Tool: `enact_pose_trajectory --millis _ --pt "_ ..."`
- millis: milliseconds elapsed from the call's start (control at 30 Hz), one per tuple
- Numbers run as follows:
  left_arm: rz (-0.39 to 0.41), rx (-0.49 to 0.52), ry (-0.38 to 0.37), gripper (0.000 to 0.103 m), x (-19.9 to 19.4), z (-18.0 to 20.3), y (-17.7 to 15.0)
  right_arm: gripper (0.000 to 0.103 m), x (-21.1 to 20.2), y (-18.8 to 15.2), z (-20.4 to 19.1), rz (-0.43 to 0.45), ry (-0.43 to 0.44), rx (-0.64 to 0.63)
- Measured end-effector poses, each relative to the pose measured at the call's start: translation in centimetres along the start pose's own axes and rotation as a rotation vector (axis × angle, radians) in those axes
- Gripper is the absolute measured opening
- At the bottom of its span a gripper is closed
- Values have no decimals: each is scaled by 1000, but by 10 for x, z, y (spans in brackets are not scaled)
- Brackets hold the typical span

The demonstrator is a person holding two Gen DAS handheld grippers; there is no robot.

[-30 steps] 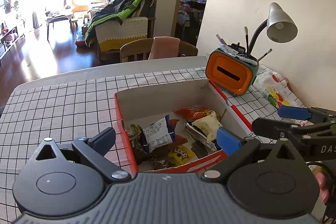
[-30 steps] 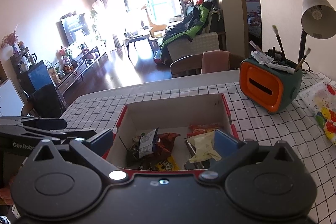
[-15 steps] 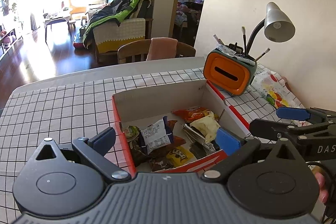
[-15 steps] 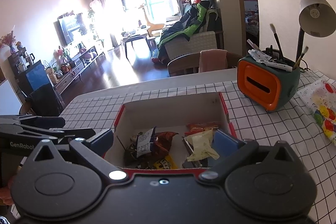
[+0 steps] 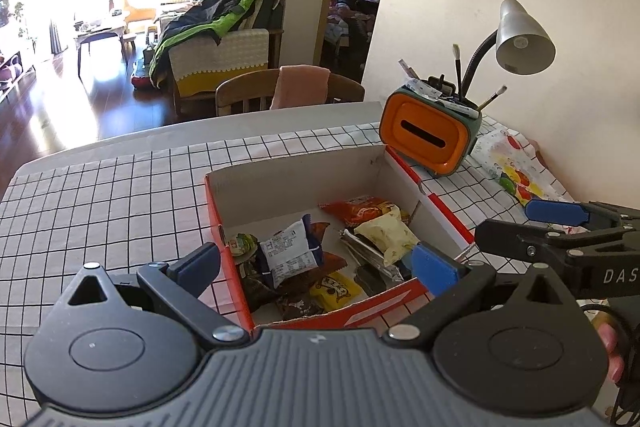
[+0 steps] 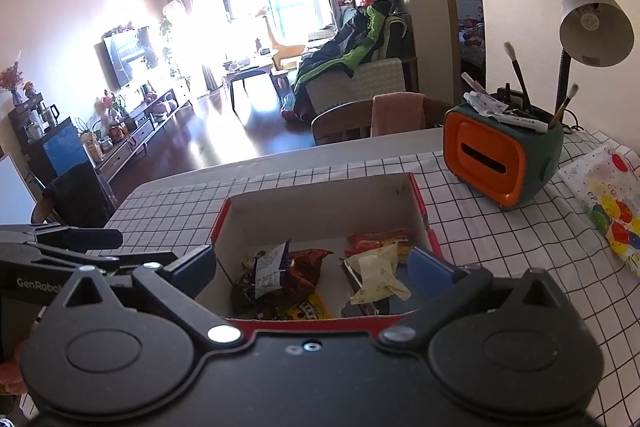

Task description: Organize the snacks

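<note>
Left tool (image 5: pixel 316 269) hovering wide apart and empty, just before the near wall of the red box (image 5: pixel 404 297). Right tool (image 6: pixel 314 269) also standing spread wide, gripping nothing, hanging at the same near edge; seen in the left view as black arms with a blue pad (image 5: pixel 556 213) beside the box's right side. Snacks (image 5: pixel 290 257) lying loose inside the box: a white packet, a pale yellow packet (image 5: pixel 386 233), an orange bag (image 5: pixel 360 209), a small yellow one (image 5: pixel 336 289) near the front. Box resting on the table (image 5: pixel 100 207), covered with a white cloth with black grid lines. Orange and green holder (image 5: pixel 430 133) standing behind the box at the right, carrying brushes and pens. Grey desk lamp (image 5: pixel 522 41) bending over it, against a cream wall. Colourful printed bag (image 5: pixel 510 167) lying flat near the wall. Wooden chair (image 5: pixel 244 93) with a pink towel standing behind the table. Beyond, sunlit living room with dark glossy floor, sofa heaped with a green and black jacket (image 5: pixel 216 17), television (image 6: pixel 126 57) on the left wall.
</note>
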State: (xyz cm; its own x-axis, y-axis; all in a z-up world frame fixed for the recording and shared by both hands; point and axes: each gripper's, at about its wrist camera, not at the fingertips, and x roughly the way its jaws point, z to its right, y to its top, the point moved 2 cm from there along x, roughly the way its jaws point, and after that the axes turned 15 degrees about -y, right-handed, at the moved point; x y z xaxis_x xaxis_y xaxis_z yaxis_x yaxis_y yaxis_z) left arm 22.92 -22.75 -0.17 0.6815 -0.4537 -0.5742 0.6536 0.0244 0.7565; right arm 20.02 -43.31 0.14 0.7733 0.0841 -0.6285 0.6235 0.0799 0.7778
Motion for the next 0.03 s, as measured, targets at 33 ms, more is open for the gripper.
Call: enact_pose_trajectory --millis 33 --pt "0 -1 0 103 0 0 0 103 0 0 0 -2 -2 1"
